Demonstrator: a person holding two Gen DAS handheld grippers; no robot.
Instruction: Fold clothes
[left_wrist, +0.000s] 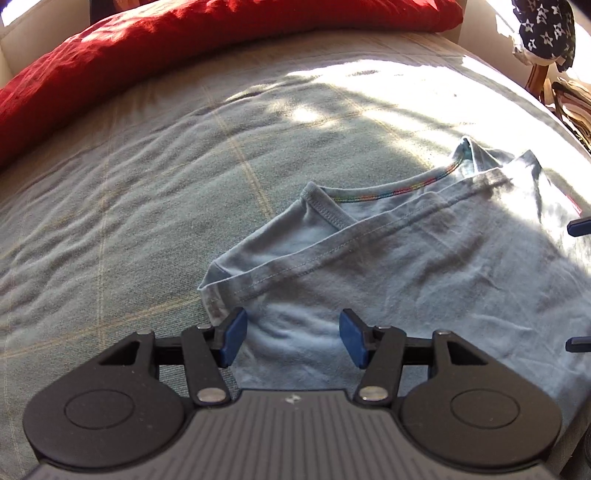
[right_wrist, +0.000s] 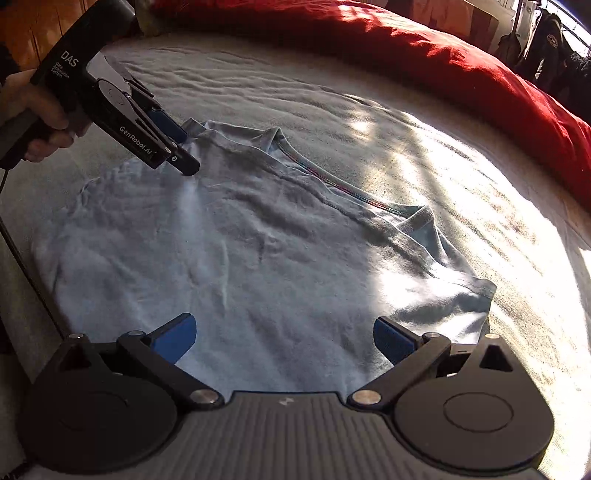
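On the bed (right_wrist: 461, 177) — T-shirt (right_wrist: 221, 251) flat, neckline toward red pillow (right_wrist: 424, 48).

A shirt (right_wrist: 229, 258) lies flat on the bed (right_wrist: 424, 155) — a pillow (right_wrist: 424, 55) behind it. Left hand-held gripper (left_wrist: 292, 341) over one shirt edge, right hand-held gripper (right_wrist: 284, 341) over the opposite edge.

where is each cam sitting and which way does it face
Left wrist: rides the left gripper, angled down at the light blue t-shirt; its open blue pads show.
Right wrist: rides the right gripper, angled down across the shirt; open pads, the left gripper and a hand show.
Shared: the shirt, grey bedsheet, red duvet.
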